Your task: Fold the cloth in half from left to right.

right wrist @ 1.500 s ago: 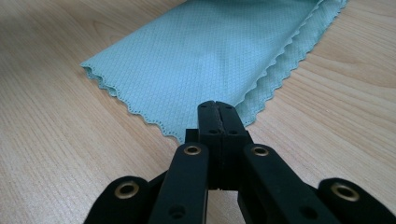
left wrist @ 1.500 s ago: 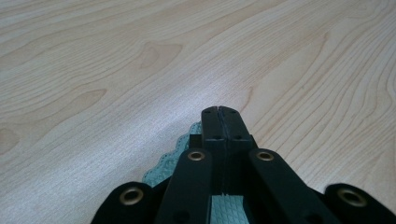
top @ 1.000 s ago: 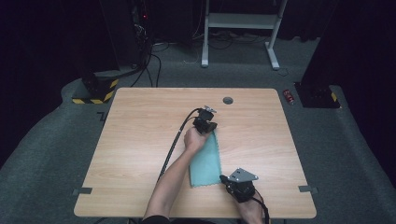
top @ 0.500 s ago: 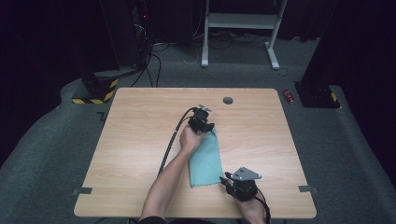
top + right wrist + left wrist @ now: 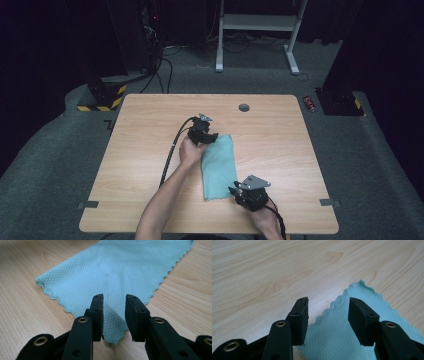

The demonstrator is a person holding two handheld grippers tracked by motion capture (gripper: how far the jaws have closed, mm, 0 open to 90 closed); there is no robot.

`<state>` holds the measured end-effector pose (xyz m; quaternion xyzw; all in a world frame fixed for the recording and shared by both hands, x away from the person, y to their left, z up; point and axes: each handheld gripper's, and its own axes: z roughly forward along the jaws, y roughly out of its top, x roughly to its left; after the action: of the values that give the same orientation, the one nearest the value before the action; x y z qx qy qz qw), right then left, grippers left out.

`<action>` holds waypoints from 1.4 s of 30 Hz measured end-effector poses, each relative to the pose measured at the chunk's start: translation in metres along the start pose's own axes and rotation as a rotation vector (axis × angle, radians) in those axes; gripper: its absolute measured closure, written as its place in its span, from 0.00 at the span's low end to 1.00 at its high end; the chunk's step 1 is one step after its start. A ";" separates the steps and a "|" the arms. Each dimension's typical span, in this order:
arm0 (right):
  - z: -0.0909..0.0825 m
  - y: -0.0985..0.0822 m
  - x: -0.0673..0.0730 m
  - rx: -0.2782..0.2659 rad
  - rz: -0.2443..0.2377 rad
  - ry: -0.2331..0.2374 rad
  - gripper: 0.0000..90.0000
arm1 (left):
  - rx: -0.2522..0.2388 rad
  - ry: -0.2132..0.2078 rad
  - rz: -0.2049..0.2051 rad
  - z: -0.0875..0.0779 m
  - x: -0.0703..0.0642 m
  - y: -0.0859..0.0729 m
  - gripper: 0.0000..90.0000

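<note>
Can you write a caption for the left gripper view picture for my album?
Open black tongs hover over a corner of the teal cloth lying on the wooden table.

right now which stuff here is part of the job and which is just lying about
Part of the job:
- teal cloth, folded flat on the table
- left gripper, jaws just opened at the cloth's far corner
- right gripper, open over its near corner

Just lying about:
- red item on the floor
- black-and-yellow block
- white frame
</note>
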<state>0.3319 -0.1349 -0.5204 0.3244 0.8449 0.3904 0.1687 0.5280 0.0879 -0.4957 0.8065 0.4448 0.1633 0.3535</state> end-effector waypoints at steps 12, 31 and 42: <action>0.002 -0.002 0.001 0.038 -0.015 0.015 0.76 | 0.053 0.153 0.002 0.001 0.026 -0.020 0.59; 0.002 -0.001 0.000 0.044 -0.002 0.018 0.76 | 0.018 0.085 -0.009 -0.024 0.010 -0.051 0.53; 0.003 0.001 -0.001 0.054 -0.008 0.019 0.76 | -0.035 -0.021 -0.031 -0.053 -0.007 -0.068 0.46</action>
<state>0.3341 -0.1333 -0.5219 0.3219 0.8579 0.3700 0.1535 0.4529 0.1290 -0.5073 0.7949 0.4506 0.1569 0.3748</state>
